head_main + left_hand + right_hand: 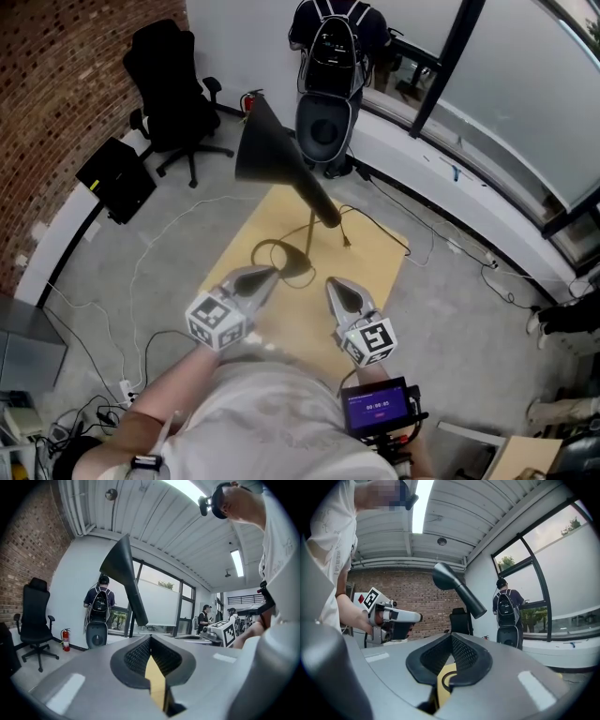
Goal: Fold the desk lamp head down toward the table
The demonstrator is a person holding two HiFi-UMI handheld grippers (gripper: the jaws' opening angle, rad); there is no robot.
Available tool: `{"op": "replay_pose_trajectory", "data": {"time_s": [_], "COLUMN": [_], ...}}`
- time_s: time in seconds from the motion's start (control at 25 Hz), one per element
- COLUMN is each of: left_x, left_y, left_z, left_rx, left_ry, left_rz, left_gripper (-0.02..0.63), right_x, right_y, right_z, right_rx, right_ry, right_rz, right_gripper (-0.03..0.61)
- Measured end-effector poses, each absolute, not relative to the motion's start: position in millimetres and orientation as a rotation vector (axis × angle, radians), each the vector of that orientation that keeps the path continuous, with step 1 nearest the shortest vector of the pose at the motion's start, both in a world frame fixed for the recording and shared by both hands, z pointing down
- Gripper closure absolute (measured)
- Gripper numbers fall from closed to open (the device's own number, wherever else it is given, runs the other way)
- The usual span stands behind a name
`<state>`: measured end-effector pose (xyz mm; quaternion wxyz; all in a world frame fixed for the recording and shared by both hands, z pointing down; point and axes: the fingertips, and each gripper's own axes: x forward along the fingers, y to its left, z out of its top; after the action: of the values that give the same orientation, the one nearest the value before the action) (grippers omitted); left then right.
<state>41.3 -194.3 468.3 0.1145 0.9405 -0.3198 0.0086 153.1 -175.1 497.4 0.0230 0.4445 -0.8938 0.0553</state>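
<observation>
On the wooden table (375,258) the desk lamp (281,159) stands with its black cone head up in the air, tilted, above and just past both grippers. The left gripper (267,276) and right gripper (335,285) sit either side of the lamp's foot. Both have jaws pinched together on nothing and neither touches the lamp. The only writing is on a small screen (378,406) well back from the lamp, too tiny to read.

The desk lamp (281,164) stands on the counter (375,272). From its base, the left claw (269,274) lies at eight o'clock, the right claw (336,284) at four, and the office chair (173,84) at eleven.
</observation>
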Motion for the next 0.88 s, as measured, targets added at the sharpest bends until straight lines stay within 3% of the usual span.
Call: {"op": "replay_pose_trajectory", "data": {"time_s": [0.4, 0.68, 0.88], "left_x": [43.0, 41.8, 32.6], "left_y": [-223.7, -234.8, -242.1], "left_z": [447.3, 437.6, 434.7], "left_rx": [2.8, 2.824, 2.823], "left_ry": [-0.933, -0.938, -0.963], "left_rz": [0.023, 0.037, 0.025], "left_gripper": [0.614, 0.612, 0.612], "right_x": [171.5, 174.2, 163.0], "right_y": [-221.9, -258.6, -283.5], "right_z": [465.0, 446.4, 442.4], "right_rx": [1.395, 1.345, 1.237], "right_ry": [-2.673, -2.626, -2.595], "right_rz": [-0.01, -0.115, -0.158], "right_gripper": [0.56, 0.481, 0.367]}}
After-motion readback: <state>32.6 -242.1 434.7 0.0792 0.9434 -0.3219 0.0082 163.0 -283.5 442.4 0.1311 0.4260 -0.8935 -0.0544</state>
